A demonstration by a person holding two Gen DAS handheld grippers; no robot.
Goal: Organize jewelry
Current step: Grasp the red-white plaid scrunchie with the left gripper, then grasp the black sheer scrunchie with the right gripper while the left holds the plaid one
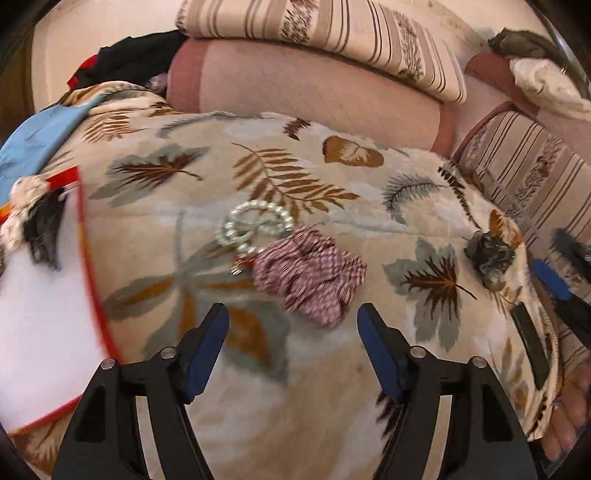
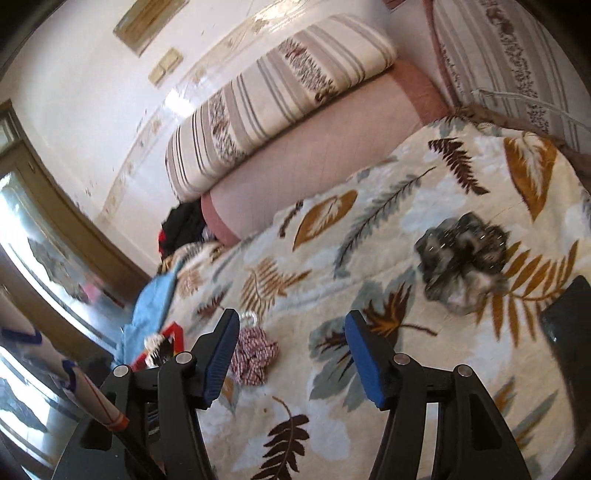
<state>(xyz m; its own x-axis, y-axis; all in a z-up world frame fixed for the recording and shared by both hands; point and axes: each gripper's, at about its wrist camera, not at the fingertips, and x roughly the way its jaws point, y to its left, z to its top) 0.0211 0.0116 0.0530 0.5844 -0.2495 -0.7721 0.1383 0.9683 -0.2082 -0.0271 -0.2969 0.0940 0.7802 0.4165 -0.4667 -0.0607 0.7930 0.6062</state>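
Note:
A pearl bracelet tangle [image 1: 255, 227] lies on the leaf-print blanket [image 1: 332, 177], touching a red-and-white checked scrunchie [image 1: 310, 275]. My left gripper [image 1: 293, 319] is open and empty just short of the scrunchie. A grey-and-white scrunchie [image 1: 489, 253] lies to the right; in the right wrist view it [image 2: 461, 256] sits ahead and right of my right gripper [image 2: 291, 326], which is open and empty. The checked scrunchie [image 2: 255, 356] and a bit of pearl bracelet [image 2: 249, 317] show behind the right gripper's left finger.
A white box with a red rim [image 1: 44, 295] at the left holds a cream flower piece and a black item [image 1: 33, 221]. A blue cloth [image 1: 33, 136] lies beyond it. Striped cushions [image 1: 332, 33] and a pink bolster [image 1: 306, 88] line the back. A black flat object [image 2: 570, 332] lies at right.

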